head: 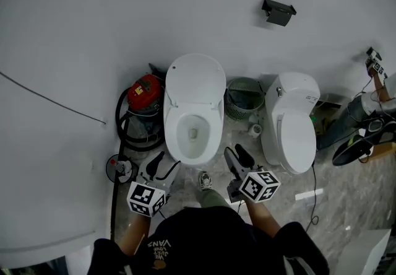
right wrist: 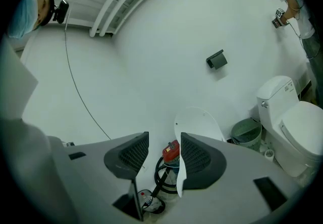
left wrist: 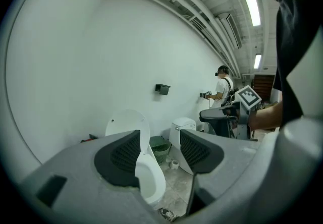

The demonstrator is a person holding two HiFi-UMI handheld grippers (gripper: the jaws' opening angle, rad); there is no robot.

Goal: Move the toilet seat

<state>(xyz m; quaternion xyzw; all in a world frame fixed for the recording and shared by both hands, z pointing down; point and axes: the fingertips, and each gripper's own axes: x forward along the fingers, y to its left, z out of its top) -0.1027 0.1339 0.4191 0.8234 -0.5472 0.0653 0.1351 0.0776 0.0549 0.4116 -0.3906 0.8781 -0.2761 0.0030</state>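
Note:
A white toilet (head: 193,134) stands by the wall with its lid (head: 195,77) raised; its bowl is open. Both grippers hover just in front of the bowl's near rim, one at each side, touching nothing. My left gripper (head: 162,163) is open and empty; in the left gripper view (left wrist: 160,140) the bowl (left wrist: 150,177) and lid (left wrist: 127,121) show beyond its jaws. My right gripper (head: 237,155) is open and empty too; in the right gripper view (right wrist: 164,142) the raised lid (right wrist: 198,123) shows edge-on past its jaws.
A red vacuum (head: 143,93) with a black hose sits left of the toilet, a green basket (head: 244,98) to its right. A second toilet (head: 298,128), lid down, stands further right. A black holder (head: 278,12) hangs on the wall. Another person (left wrist: 222,87) works far off.

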